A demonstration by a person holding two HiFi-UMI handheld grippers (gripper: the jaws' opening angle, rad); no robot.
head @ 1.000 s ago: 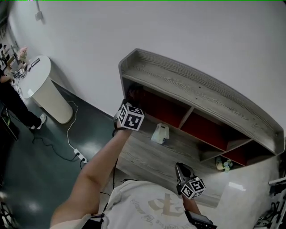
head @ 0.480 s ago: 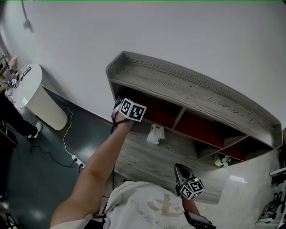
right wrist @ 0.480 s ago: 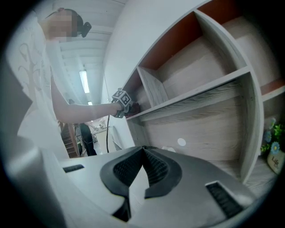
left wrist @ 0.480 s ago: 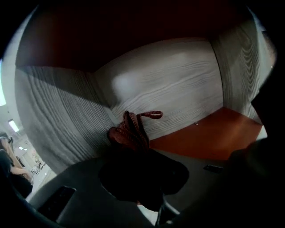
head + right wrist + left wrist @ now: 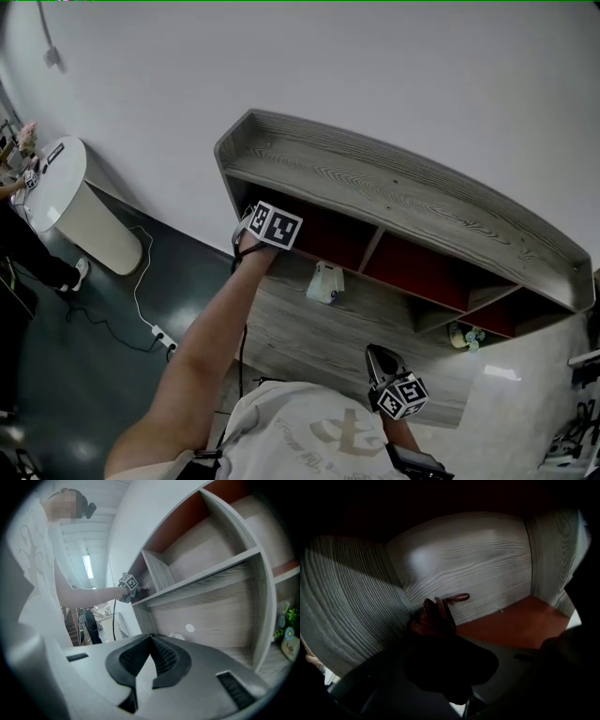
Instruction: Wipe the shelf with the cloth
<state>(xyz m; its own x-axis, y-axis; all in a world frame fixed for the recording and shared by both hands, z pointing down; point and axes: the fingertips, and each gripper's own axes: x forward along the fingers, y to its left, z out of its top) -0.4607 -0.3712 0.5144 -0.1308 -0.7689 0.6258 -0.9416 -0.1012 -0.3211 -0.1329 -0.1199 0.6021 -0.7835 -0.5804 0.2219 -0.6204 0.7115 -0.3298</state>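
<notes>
The grey wood shelf unit (image 5: 394, 192) with red back panels stands against the white wall. My left gripper (image 5: 273, 226) reaches into its upper left compartment. In the left gripper view a dark reddish-brown cloth (image 5: 436, 616) is bunched at the jaw tips, and the left gripper (image 5: 435, 626) is shut on it. The cloth presses against the compartment's grey side wall (image 5: 459, 564), near the corner with the red panel (image 5: 511, 627). My right gripper (image 5: 382, 361) hangs low in front of the unit, and the right gripper (image 5: 151, 638) is shut with nothing in it.
A small white object (image 5: 325, 281) stands on the middle shelf. A little flower ornament (image 5: 464, 336) sits in the lower right compartment. A white round pedestal (image 5: 75, 211) stands at the left, with a cable and power strip (image 5: 161, 335) on the dark floor.
My left gripper has pushed further into the upper left compartment with the cloth. The head view has shifted slightly. The right gripper has stayed put.
</notes>
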